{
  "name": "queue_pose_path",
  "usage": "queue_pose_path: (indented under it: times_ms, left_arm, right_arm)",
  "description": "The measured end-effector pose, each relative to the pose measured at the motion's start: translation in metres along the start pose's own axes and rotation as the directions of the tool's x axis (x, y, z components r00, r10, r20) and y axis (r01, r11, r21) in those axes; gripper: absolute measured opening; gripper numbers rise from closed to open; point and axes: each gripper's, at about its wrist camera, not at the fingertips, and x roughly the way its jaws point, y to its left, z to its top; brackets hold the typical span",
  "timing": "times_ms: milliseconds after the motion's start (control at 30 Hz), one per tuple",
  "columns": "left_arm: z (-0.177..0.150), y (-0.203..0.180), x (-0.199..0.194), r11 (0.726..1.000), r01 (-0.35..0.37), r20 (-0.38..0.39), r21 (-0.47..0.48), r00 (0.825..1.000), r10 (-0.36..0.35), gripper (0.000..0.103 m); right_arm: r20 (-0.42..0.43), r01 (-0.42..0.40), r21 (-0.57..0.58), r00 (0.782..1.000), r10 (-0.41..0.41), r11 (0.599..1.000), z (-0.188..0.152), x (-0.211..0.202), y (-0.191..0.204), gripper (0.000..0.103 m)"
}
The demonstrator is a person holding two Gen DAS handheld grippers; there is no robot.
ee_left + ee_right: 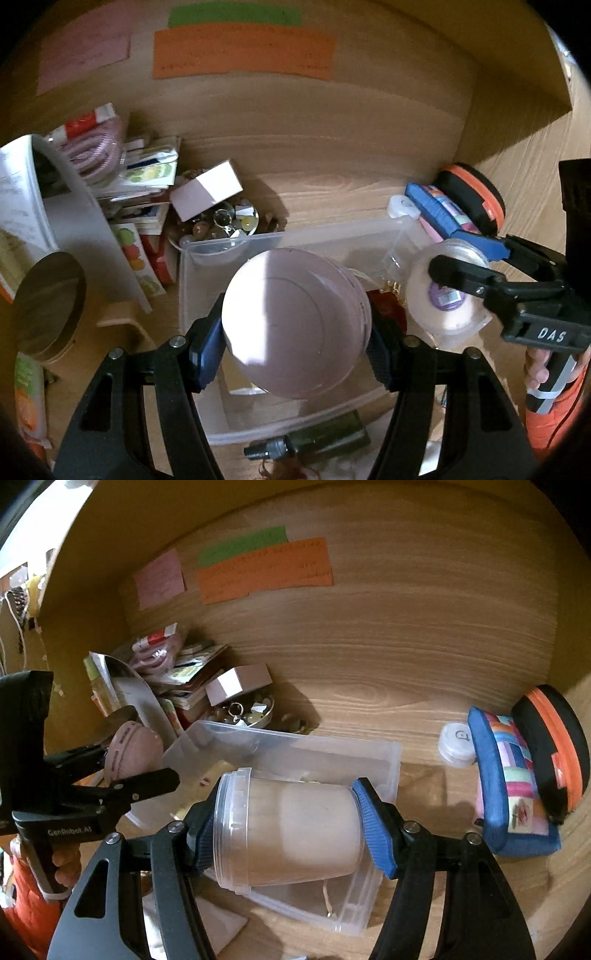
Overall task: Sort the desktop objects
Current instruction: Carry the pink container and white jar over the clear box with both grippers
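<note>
"DAS" stands in white on the black body of the right gripper (458, 266); "GenRobot.AI" on the left gripper (147, 760). Writing on the orange paper strip (243, 53) is unreadable.

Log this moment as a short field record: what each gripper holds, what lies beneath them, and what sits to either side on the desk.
left gripper: shut on a round pink macaron-shaped case
right gripper: shut on a clear plastic jar with pale contents, held sideways
beneath both: clear plastic bin on the wooden desk
left side of desk: heap of packets, a small pink box, a dish of trinkets
right side: patchwork pouch, black and orange case, small white lidded pot
back panel: pink, green and orange paper notes
</note>
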Motion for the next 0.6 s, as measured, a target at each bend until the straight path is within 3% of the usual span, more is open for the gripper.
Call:
queue_pose_path:
  times_ms: [300,467,600]
  left_arm:
    - [-0.007,-0.009,0.036,0.999,-0.002,-0.074,0.044,0.997,0.005,0.065]
    - [-0.013,-0.010,0.043,0.998,0.002,-0.101,0.059,0.995,0.004,0.065]
    - [-0.017,-0.014,0.049,0.996,-0.012,-0.125,0.083,0.992,0.023,0.065]
  right_arm:
    - [-0.072,0.017,-0.018,0.997,-0.018,1.000,-0.010,0.031,-0.003,0.062]
    - [-0.105,-0.036,-0.028,0.994,0.033,0.999,-0.017,0.039,-0.004,0.062]
    - [-0.121,-0.026,-0.041,0.992,0.021,0.999,-0.020,0.043,-0.003,0.063]
